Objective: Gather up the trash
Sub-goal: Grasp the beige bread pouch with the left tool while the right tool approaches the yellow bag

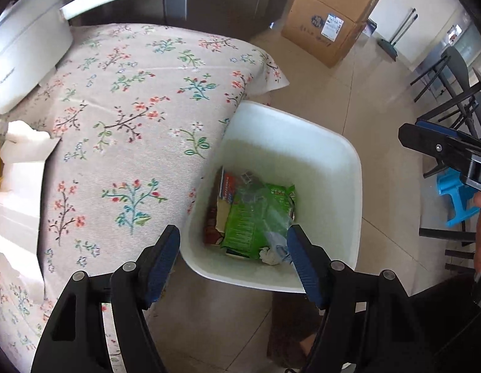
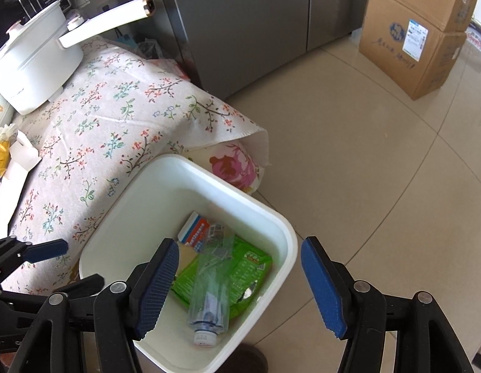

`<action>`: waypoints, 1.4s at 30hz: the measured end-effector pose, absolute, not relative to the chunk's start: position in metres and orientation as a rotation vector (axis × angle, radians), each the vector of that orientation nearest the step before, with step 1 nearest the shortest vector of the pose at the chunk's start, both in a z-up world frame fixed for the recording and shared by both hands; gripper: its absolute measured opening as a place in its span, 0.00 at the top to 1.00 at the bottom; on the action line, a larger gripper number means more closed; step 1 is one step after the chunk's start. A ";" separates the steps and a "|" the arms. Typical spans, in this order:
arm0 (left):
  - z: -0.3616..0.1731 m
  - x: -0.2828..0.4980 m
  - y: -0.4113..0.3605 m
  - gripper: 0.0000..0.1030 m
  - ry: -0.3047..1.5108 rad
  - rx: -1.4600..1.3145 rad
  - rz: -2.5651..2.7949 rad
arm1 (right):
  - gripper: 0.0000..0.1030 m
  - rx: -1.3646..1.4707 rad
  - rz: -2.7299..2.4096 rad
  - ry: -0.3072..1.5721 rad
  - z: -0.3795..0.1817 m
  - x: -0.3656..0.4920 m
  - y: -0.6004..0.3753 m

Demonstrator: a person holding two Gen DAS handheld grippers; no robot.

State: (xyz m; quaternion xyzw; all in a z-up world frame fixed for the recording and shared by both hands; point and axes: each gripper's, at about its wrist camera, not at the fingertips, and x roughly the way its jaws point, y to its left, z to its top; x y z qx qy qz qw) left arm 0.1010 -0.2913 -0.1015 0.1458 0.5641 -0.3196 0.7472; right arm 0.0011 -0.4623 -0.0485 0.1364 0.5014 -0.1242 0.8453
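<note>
A white trash bin stands on the floor beside the table. Inside lie a green snack wrapper, a red and white carton, and a crushed clear plastic bottle with a white cap. My left gripper is open and empty above the bin's near edge; it also shows in the right wrist view. My right gripper is open and empty over the bin, above the bottle; it also shows at the right edge of the left wrist view.
A table with a floral cloth holds a white electric pot and white paper and yellow packaging at its left edge. Cardboard boxes, a steel fridge, dark chairs and a blue stool stand on the tiled floor.
</note>
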 end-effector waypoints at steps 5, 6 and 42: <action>-0.088 0.104 -0.259 0.28 1.207 0.297 -0.668 | 0.29 0.262 -0.245 1.051 -0.043 0.010 -0.447; -0.085 0.105 -0.253 0.28 1.202 0.294 -0.661 | 0.29 0.255 -0.241 1.050 -0.042 0.012 -0.443; -0.063 0.176 0.057 0.14 1.088 0.061 -0.116 | 0.19 0.078 0.006 1.044 -0.035 0.131 -0.231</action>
